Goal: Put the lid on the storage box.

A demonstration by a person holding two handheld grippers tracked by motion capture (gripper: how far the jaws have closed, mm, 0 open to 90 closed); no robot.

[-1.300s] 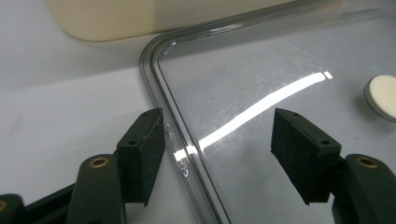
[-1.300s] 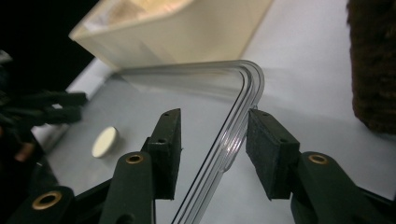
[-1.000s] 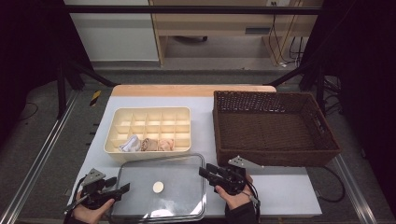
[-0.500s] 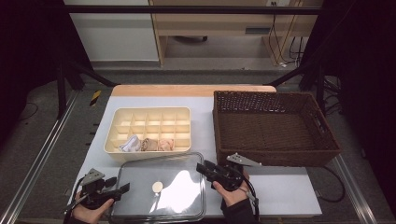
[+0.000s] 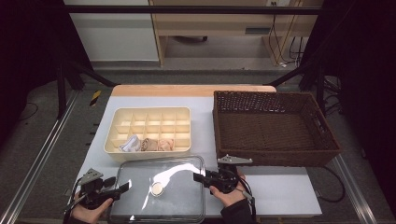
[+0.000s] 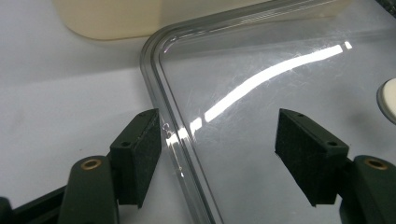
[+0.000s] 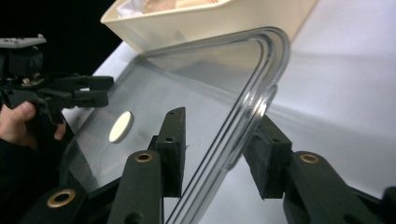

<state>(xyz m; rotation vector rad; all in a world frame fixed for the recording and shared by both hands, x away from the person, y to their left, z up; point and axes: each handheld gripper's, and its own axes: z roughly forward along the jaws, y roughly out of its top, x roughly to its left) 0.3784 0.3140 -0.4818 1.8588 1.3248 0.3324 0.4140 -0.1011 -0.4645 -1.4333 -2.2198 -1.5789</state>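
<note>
A person's two hands, entering from the near edge of the bench [image 5: 289, 196], each hold a black gripper level against a clear plastic lid [image 5: 173, 205] that lies flat at the front of the bench, just before a cream divided tray [image 5: 116, 130]. The left gripper [image 5: 122, 187] points toward the lid's left edge, its fingers [image 6: 140, 151] standing wide apart: one pad hangs over the bare bench just outside the rim, the other over the lid's clear pane, neither pressing it. The right gripper [image 5: 198, 177] meets the lid's right edge near its far corner. Its fingers [image 7: 173, 149] straddle the raised rim, one inside, one outside, and have just been closing with the rim between them; the outer pad sits against the rim while a gap shows at the inner pad, so no firm grip can be told. A small round white disc [image 5: 157, 189] sits at the lid's middle.

The tray's front row holds three bundles of cloth [image 5: 145, 144], white, tan and pinkish. To the right stands a dark brown wicker basket [image 5: 322, 154], well apart from the lid. The bench has a pale grey-white top with a strip of light wood [image 5: 191, 89] along its far edge. Metal rails [image 5: 42, 154] flank it, and beyond lie a grey floor, dark frame legs and a wooden cabinet with hanging cables.
</note>
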